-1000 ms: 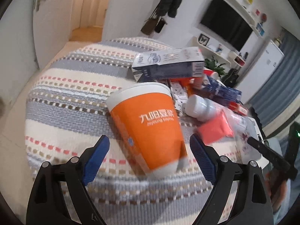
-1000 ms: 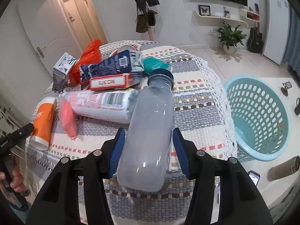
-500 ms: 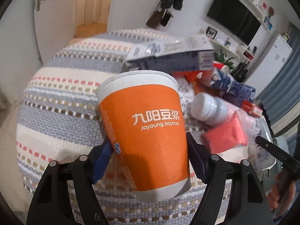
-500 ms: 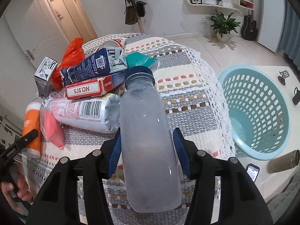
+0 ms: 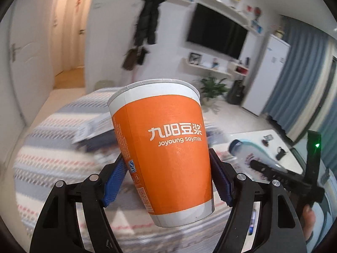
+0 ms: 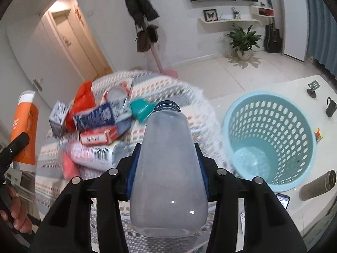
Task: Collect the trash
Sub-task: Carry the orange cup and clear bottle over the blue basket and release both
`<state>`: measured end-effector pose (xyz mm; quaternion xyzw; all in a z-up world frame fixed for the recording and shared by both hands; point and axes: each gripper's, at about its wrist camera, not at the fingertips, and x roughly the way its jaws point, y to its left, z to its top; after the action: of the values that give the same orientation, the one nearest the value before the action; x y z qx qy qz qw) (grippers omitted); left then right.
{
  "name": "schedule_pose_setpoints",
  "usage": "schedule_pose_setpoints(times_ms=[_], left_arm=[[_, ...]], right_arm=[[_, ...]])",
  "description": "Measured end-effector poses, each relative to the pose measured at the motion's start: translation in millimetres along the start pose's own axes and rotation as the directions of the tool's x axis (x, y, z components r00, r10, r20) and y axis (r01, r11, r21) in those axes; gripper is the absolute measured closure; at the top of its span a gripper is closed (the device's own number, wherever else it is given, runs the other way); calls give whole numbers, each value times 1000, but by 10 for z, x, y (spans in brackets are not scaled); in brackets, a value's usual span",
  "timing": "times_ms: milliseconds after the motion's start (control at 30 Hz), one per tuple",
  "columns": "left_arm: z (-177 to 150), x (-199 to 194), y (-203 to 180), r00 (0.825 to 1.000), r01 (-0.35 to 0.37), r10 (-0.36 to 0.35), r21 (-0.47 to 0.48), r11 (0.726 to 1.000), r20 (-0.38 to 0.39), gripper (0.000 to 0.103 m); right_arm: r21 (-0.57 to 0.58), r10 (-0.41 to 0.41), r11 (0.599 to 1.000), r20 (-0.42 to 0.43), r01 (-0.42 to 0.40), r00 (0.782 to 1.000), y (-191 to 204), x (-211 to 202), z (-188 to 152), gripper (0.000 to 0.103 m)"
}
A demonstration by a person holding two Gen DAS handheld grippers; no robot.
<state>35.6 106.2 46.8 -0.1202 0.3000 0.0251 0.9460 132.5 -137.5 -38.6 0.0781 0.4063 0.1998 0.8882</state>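
Behind both grippers a living room is seen, with a wall television [image 5: 217, 32], a coat [image 6: 139, 2] hung on a stand, a potted plant [image 6: 243, 40] and a guitar [image 6: 273, 35] against the far wall. Below them a table is covered by a striped woven cloth [image 5: 42, 147].

An orange paper cup [image 5: 166, 154] is clamped between the blue pads [image 5: 114, 181] of the left gripper [image 5: 168, 181], upright with a slight tilt and lifted clear of the cloth. In the right wrist view the same cup [image 6: 25, 126] appears far to the left of the right gripper, raised above the table edge.

A frosted plastic bottle [image 6: 168, 172] with a dark cap is squeezed between the jaws of the right gripper [image 6: 167, 175], its cap pointing forward and away. Ahead and to the left of this gripper a heap of trash is left on the cloth: a dark blue carton [image 6: 99, 118], a red box [image 6: 99, 136], a white tube with a barcode [image 6: 94, 154], an orange plastic bag [image 6: 82, 97], a teal wrapper [image 6: 141, 109] and a small grey carton [image 6: 58, 119]. Ahead and to the right, off the table, a light blue perforated basket [image 6: 303, 126] stands open on a white surface; whether anything lies inside cannot be told. Near the basket a metal flask [image 6: 318, 184], a phone [image 6: 283, 200] and a puzzle cube [image 6: 318, 134] are lying.
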Motion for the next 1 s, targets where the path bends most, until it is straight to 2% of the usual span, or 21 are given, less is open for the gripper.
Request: schedule_pose_setpoints(times_ms=[300, 467, 567, 700, 867, 1000], left_arm=[[189, 312, -1103, 990, 133, -137, 146, 980, 16, 31], [173, 699, -1620, 978, 207, -202, 180, 961, -49, 31], [110, 987, -1785, 970, 235, -219, 187, 954, -103, 31], [-156, 1485, -1978, 945, 280, -239, 174, 944, -224, 31], [-532, 1972, -2087, 896, 313, -240, 149, 938, -373, 31], [-694, 2210, -2115, 866, 323, -233, 139, 936, -441, 31]], right_arm=[[132, -78, 989, 97, 65, 992, -756, -350, 232, 59], [229, -151, 965, 100, 125, 983, -1266, -353, 249, 59], [280, -197, 945, 73, 169, 978, -1535, -258, 201, 59], [315, -254, 919, 7, 239, 967, -1817, -45, 78, 59], [336, -287, 893, -88, 300, 954, -2019, 231, -105, 59], [344, -301, 880, -131, 328, 945, -2103, 324, -223, 59]])
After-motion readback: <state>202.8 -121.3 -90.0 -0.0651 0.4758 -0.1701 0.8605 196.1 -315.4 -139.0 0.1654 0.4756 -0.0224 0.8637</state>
